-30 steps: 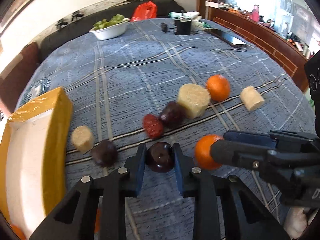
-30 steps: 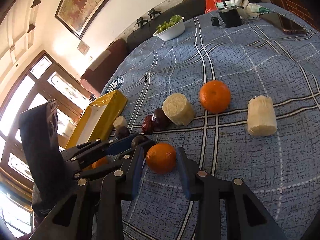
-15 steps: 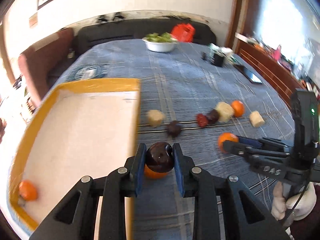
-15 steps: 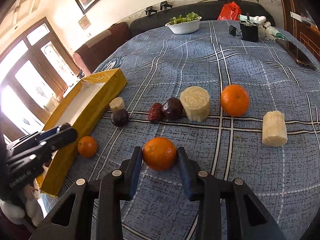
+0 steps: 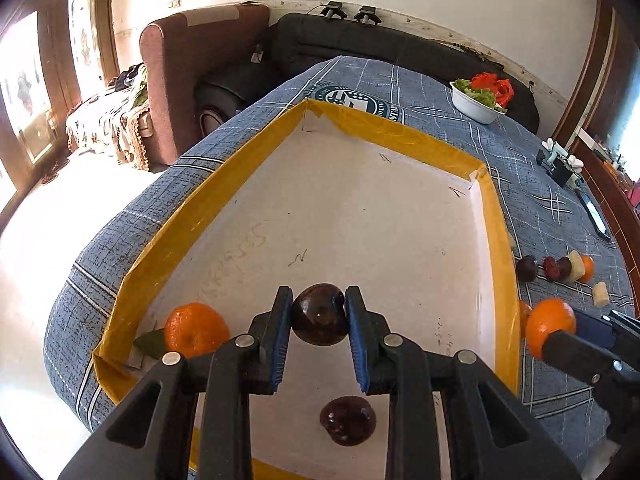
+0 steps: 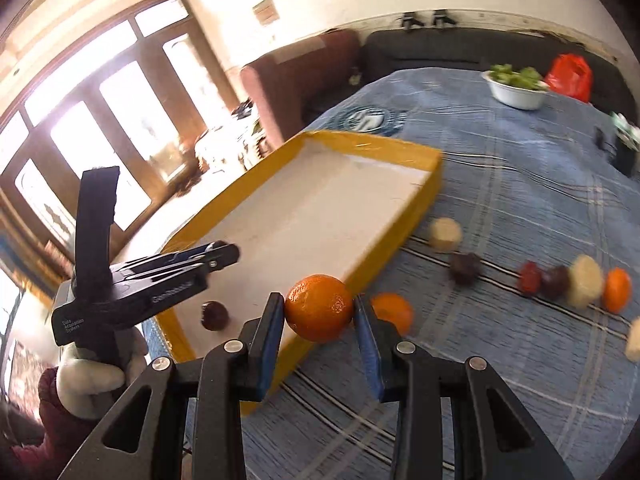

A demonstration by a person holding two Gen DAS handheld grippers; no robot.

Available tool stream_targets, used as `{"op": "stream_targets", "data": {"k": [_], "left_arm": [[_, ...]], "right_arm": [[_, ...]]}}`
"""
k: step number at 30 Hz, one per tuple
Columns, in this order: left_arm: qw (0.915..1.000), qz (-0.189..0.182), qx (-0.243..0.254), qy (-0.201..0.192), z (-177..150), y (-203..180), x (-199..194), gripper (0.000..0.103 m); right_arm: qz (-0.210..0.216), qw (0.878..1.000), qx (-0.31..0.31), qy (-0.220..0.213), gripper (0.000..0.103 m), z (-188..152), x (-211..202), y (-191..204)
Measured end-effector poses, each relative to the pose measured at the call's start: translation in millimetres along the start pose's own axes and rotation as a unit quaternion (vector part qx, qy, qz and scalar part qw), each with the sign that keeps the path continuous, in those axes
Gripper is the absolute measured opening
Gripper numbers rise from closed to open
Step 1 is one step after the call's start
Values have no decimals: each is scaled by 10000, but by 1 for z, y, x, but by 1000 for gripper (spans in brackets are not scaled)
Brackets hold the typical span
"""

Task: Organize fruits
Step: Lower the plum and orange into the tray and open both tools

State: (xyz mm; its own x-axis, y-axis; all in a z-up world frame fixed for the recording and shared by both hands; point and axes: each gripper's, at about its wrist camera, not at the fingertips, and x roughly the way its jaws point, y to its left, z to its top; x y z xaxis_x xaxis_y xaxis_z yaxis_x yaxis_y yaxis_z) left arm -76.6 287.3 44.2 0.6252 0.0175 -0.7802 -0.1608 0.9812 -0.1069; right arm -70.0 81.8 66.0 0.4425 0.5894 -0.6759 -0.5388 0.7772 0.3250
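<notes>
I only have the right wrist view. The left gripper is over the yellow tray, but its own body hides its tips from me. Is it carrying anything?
Observer: Yes. The left gripper is shut on a dark plum, pinched between both blue pads.
Operator: I see one dark fruit lying in the tray. Is anything else in there?
Observer: A loose orange with a green leaf sits in the near left corner of the tray. The left gripper blocks it from you.
Operator: Is the plum over the tray floor or over the rim?
Observer: Over the white floor, well inside the yellow walls. The lying dark fruit shows below it in the left wrist view, nearer that camera.
</notes>
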Motion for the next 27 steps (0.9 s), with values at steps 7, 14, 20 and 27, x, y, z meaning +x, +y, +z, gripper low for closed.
{"op": "stream_targets", "data": {"k": [7, 14, 20, 27], "left_arm": [[9997, -65, -217, 60, 3, 16, 7, 26], [9989, -146, -439, -98, 3, 29, -7, 48], [9974, -220, -660, -200, 4, 34, -23, 57], [9960, -362, -590, -564, 3, 19, -63, 61]], "right_arm": [[-15, 9982, -458, 394, 40, 7, 51, 40], [-3, 9970, -546, 554, 42, 6, 68, 50], [24, 9976, -478, 501, 48, 7, 62, 50], [-101, 9999, -128, 43, 56, 8, 18, 26]]}}
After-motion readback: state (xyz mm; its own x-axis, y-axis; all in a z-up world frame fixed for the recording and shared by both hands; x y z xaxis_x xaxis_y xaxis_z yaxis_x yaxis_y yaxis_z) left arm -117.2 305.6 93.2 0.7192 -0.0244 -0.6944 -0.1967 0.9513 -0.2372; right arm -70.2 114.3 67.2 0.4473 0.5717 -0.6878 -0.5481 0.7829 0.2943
